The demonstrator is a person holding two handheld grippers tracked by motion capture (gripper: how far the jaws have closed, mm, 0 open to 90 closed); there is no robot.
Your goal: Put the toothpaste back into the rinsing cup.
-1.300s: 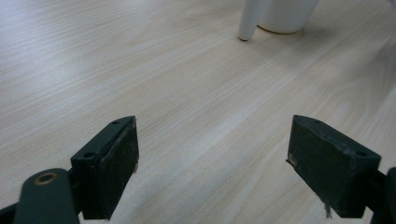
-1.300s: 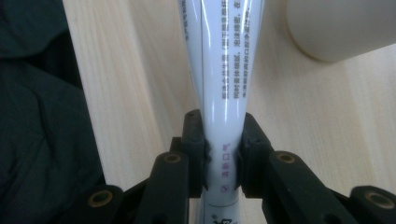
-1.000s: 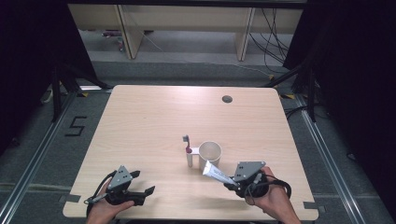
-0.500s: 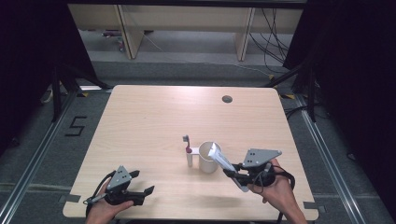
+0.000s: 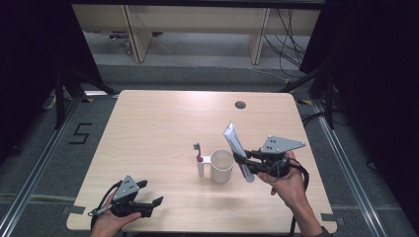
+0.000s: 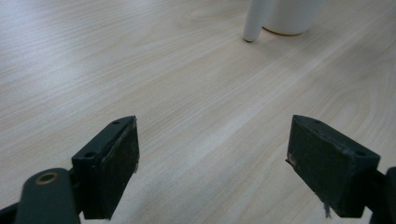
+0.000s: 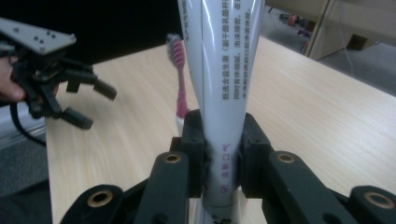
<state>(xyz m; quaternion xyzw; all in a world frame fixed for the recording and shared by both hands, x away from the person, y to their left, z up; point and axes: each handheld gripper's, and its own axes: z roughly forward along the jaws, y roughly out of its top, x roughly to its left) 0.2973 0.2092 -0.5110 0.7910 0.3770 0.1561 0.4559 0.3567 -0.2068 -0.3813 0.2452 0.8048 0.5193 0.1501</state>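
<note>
Toothpaste tube (image 5: 236, 150), which we see clenched between the right gripper's (image 5: 245, 163) jaws and tilted above the white cup (image 5: 222, 166) on the worktop (image 5: 158, 123), we judge lifted but not yet dropped in, while the left gripper (image 5: 148, 207) rests released.

Light wood-grain table (image 5: 148, 123) w/ a dark round grommet hole (image 5: 240, 104) near the far edge. On it, approx. centre-right, stands a white cup (image 5: 222, 166); a pink-handled toothbrush (image 5: 198, 155) stands upright in a white holder just beside the cup's left.
</note>
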